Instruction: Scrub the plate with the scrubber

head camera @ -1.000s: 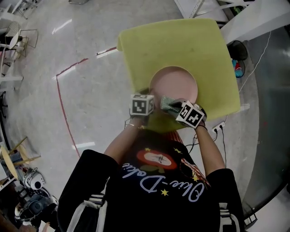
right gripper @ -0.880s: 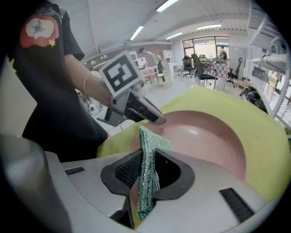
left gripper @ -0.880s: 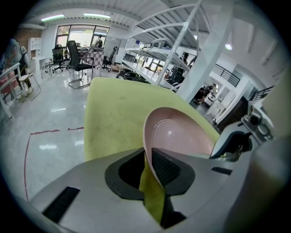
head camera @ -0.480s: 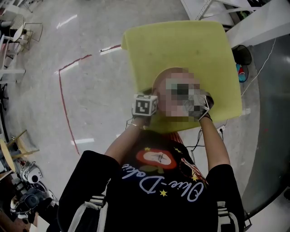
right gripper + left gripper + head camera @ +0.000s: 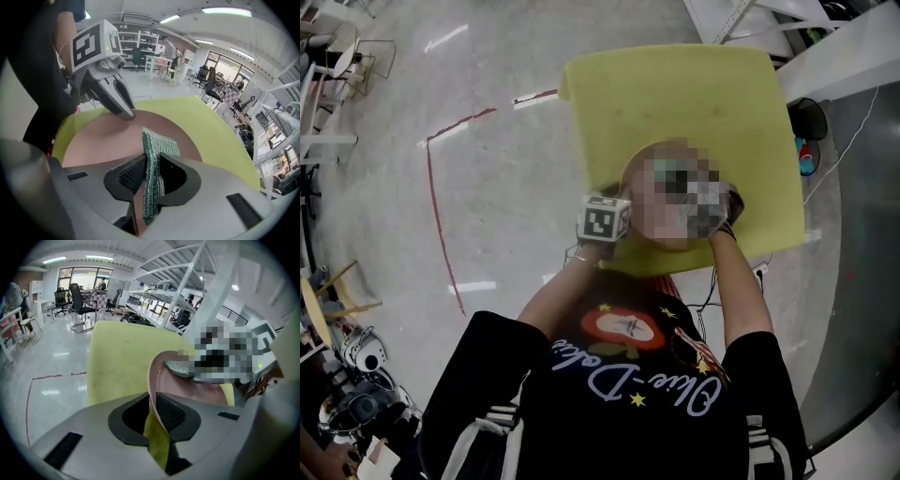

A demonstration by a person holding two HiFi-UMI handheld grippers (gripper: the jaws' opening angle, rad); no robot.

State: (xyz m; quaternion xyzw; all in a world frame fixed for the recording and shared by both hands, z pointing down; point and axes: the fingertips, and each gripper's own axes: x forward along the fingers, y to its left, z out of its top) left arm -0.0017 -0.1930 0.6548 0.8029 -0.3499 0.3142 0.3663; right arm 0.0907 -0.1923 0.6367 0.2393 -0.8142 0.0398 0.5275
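Note:
A pink plate [image 5: 105, 136] lies on a yellow-green table cover [image 5: 675, 94]; in the head view only its near rim [image 5: 667, 246] shows. My left gripper [image 5: 154, 411] is shut on the plate's near-left rim [image 5: 151, 380], with a fold of the cover caught between the jaws too. From the right gripper view, the left gripper [image 5: 125, 114] clamps that edge. My right gripper [image 5: 151, 176] is shut on a green mesh scrubber [image 5: 158, 143], whose free end rests on the plate's inside. The same scrubber [image 5: 180, 367] shows over the plate in the left gripper view.
The cover's edges drop off on all sides to a glossy floor with red tape lines [image 5: 441, 187]. A grey curved counter [image 5: 862, 234] and cables [image 5: 759, 272] lie to the right. White shelving [image 5: 187, 287] and office chairs [image 5: 77, 301] stand farther off.
My right gripper has carried the scrubber from the plate's near edge across to its right side and rolled as it went. The left gripper has kept still on the rim.

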